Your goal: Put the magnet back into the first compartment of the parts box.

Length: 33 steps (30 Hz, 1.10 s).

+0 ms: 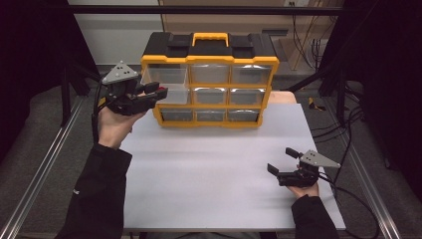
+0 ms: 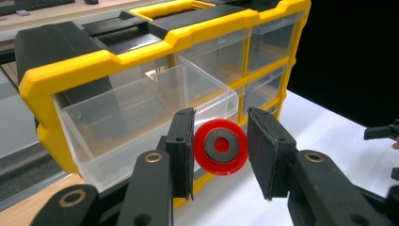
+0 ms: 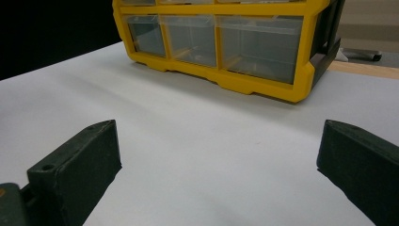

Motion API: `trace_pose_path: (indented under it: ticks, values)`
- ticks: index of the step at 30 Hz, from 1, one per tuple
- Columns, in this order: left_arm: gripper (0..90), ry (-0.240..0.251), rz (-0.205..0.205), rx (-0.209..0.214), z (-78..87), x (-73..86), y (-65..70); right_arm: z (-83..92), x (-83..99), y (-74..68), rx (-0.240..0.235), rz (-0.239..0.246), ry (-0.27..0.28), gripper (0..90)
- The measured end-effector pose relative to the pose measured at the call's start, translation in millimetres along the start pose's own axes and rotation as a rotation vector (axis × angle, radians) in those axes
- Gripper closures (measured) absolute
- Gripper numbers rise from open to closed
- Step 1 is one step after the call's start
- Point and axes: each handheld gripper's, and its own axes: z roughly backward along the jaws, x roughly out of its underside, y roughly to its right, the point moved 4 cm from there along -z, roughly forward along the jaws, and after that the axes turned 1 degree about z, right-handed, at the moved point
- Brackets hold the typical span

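so: left gripper with red disc at open drawer, right gripper idle

left gripper [image 1: 158, 92] is raised at the upper left corner of the yellow and black plastic drawer organizer [image 1: 210, 82], jaws closed onto a round red disc with a grey centre [image 2: 220, 147], pinched edge-on between the pads. disc sits just in front of the pulled-out clear plastic top-left drawer [image 2: 141, 115], near its front right corner. cannot tell if disc touches the drawer. organizer stands at the far edge of the white table [image 1: 209, 174]. right gripper [image 1: 282, 160] rests low near the table's right edge, jaws spread wide, nothing between them, well apart from the organizer.
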Motion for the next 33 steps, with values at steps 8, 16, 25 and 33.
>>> trace_pose_path:
  ticks: [8, 16, 25, 33]
  values:
    - [62.3, 0.008, 0.001, -0.012, -1.0, -9.4, -2.3, -0.1, 0.0, 0.0, 0.0, 0.0, 0.0, 0.4]
    - [62.3, -0.001, 0.009, -0.031, -7.8, -14.5, -8.4, 0.5, -0.3, 0.1, 0.001, -0.001, 0.002, 0.4]
    - [62.3, -0.01, 0.009, -0.057, -15.5, -18.8, -14.2, 0.2, -0.2, 0.2, 0.0, 0.003, 0.003, 0.4]
    - [62.3, -0.022, 0.007, -0.081, -20.1, -21.9, -20.2, 0.5, -0.5, 0.2, 0.0, 0.001, 0.004, 0.4]
